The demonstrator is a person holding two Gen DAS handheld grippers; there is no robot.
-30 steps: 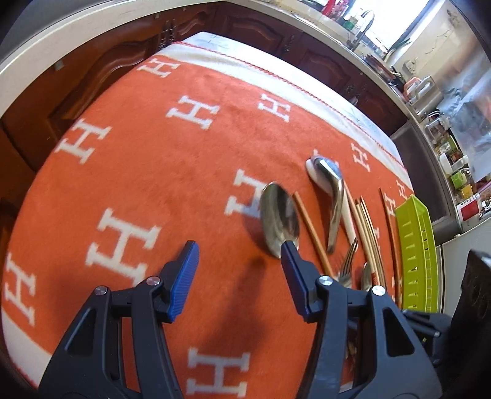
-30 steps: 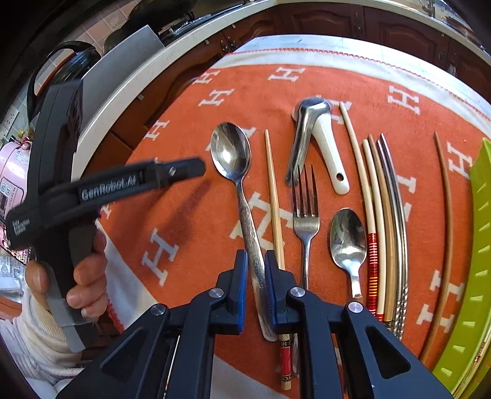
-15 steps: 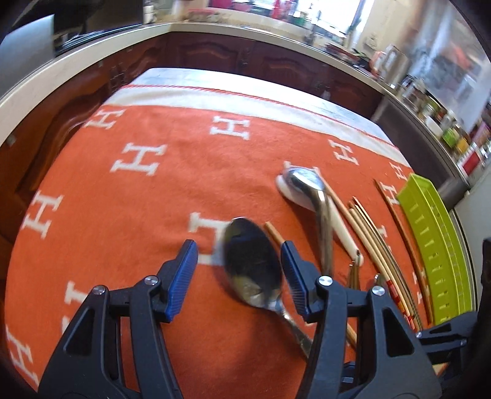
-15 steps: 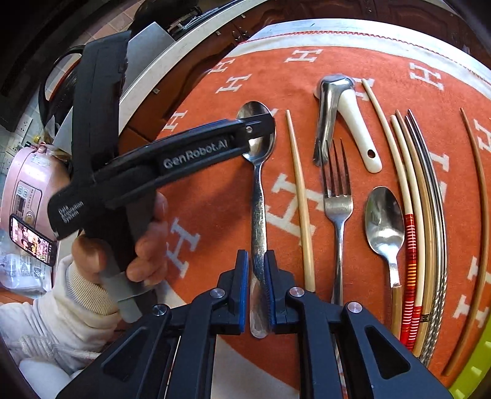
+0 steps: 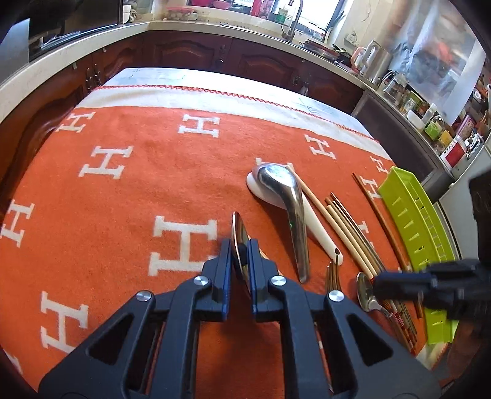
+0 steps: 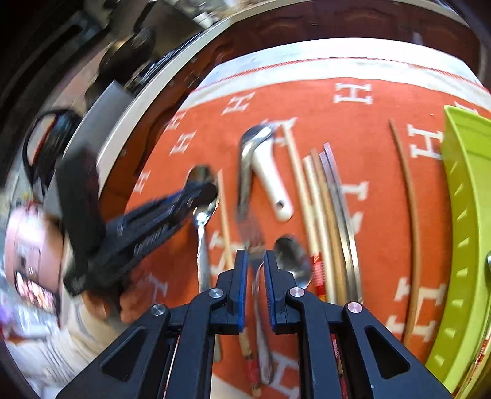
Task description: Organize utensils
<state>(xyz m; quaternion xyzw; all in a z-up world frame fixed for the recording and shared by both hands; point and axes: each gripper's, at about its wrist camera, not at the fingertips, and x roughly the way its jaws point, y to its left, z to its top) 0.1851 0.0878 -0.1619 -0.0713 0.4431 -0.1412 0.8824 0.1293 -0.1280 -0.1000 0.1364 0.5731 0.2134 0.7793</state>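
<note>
Left of the ladle, left gripper jaws are closing on the spoon.

An orange blanket patterned with white H letters lies under the tool and spreads away ahead of it, ending far ahead in a pale band edged with red zigzag stitching. Beyond that edge, dark wooden cabinets under a pale countertop curve around from the tool's left to far ahead. Ahead and to the right, a tap rises at a bright window, with a kettle and jars crowding the counter farther right. In the right wrist view, blurred, a pink appliance sits low at the far left.
</note>
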